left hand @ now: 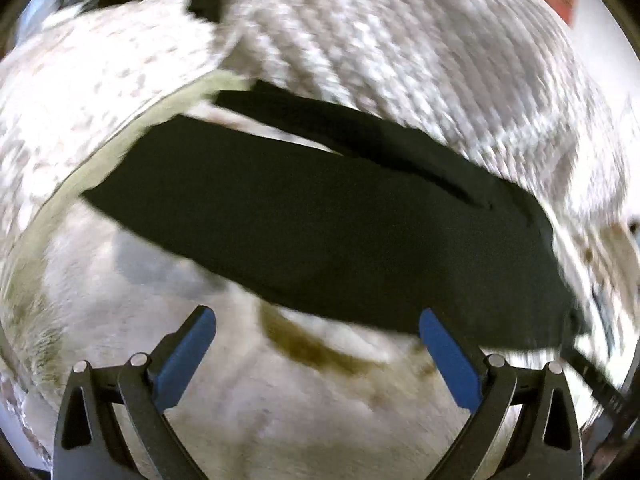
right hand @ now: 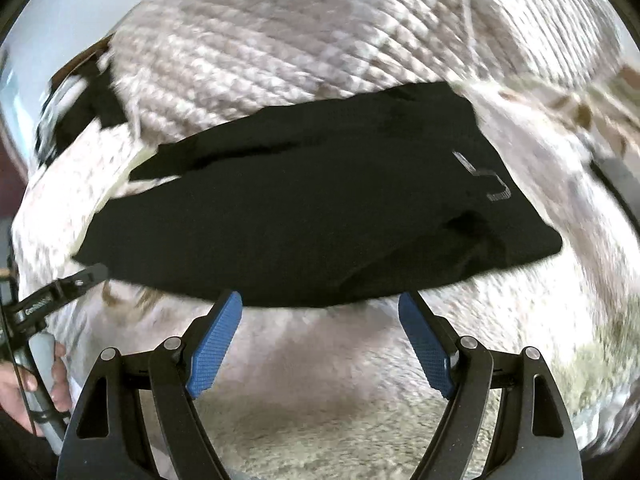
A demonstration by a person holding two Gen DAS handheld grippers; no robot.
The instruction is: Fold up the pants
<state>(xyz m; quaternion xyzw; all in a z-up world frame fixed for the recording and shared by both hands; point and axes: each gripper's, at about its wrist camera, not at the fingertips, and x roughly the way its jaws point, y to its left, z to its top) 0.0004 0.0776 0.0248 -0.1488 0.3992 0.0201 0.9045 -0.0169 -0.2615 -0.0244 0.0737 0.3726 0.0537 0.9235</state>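
Black pants [right hand: 316, 208] lying flat in a long folded band across a pale, mottled bedspread [right hand: 320, 364] — waist end toward the right in the right wrist view, with a small silver logo [right hand: 490, 180] near that end. Behind them, a heaped cream knitted blanket [right hand: 304, 36], its ribbed weave touching the far edge of the pants.

Right tool [right hand: 320, 308] released, blue pads [right hand: 216, 344] spread wide, tips just at the near edge of the pants with nothing between them. Cannot tell whether the tips touch the fabric. At the far left of the same view, the left tool's black finger [right hand: 60, 288] reaching toward the narrow end of the pants, and the person's left hand [right hand: 24, 392] wrapped around a grey handle.

From the left wrist view: pants [left hand: 320, 224] running as a dark diagonal strip, a long crease or slit showing along the upper part. Left tool [left hand: 318, 320] also released — blue pads [left hand: 188, 356] far apart, tips near the lower edge of the pants, gripping nothing. Right pad overlapping the dark cloth in the picture; contact unclear. A brownish curved mark [left hand: 316, 348] on the bedspread [left hand: 280, 420] between the pads. Much of both views smeared by motion blur.
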